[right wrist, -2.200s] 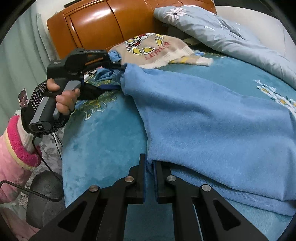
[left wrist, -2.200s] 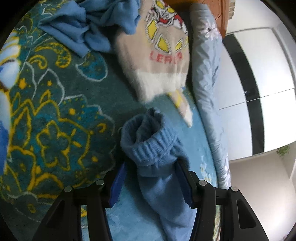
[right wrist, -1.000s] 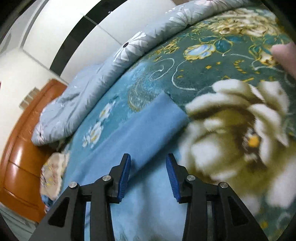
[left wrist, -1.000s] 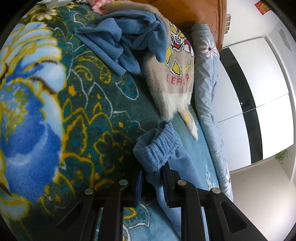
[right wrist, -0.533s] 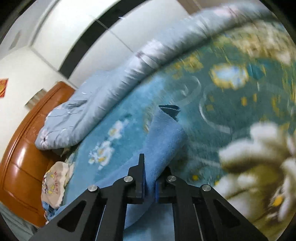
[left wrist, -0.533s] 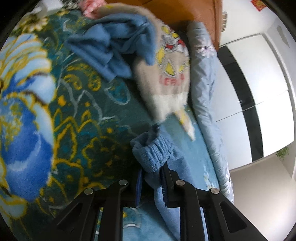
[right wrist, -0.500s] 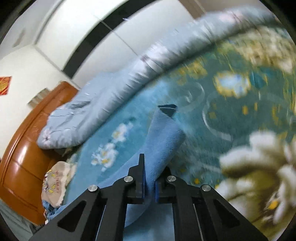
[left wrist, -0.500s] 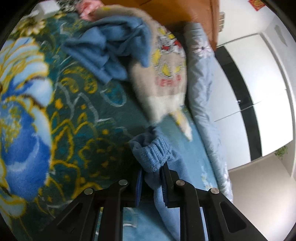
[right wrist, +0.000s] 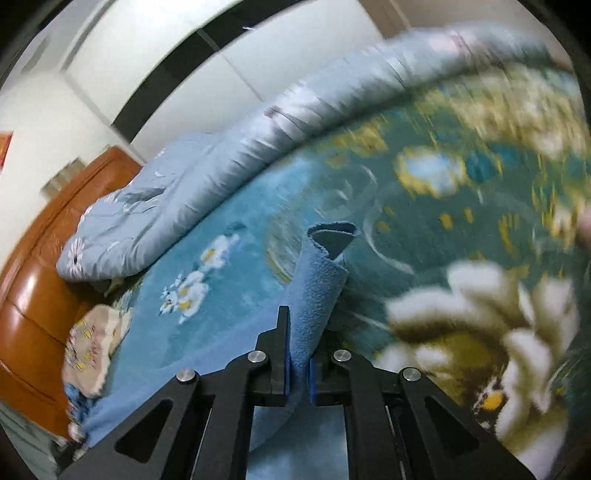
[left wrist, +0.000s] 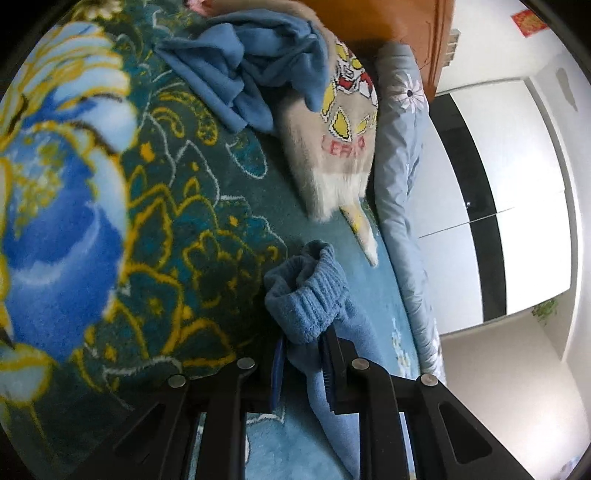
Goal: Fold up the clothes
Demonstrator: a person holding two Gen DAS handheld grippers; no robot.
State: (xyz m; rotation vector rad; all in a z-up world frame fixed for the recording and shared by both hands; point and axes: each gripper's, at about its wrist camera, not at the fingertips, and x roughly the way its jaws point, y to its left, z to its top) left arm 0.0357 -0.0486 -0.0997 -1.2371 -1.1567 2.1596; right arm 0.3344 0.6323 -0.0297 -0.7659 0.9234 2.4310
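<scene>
Beige sweater (left wrist: 343, 122) shows red letters "LE"

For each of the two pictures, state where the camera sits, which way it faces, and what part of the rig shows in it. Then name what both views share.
Left wrist: sits on the left claw, looking along it across the blanket toward the headboard; its fingers pinch the sweater's cuff.
Right wrist: sits on the right claw, looking across the bed toward the wardrobe; its fingers pinch a blue fabric edge.
Shared: headboard, quilt, beige jumper.
</scene>
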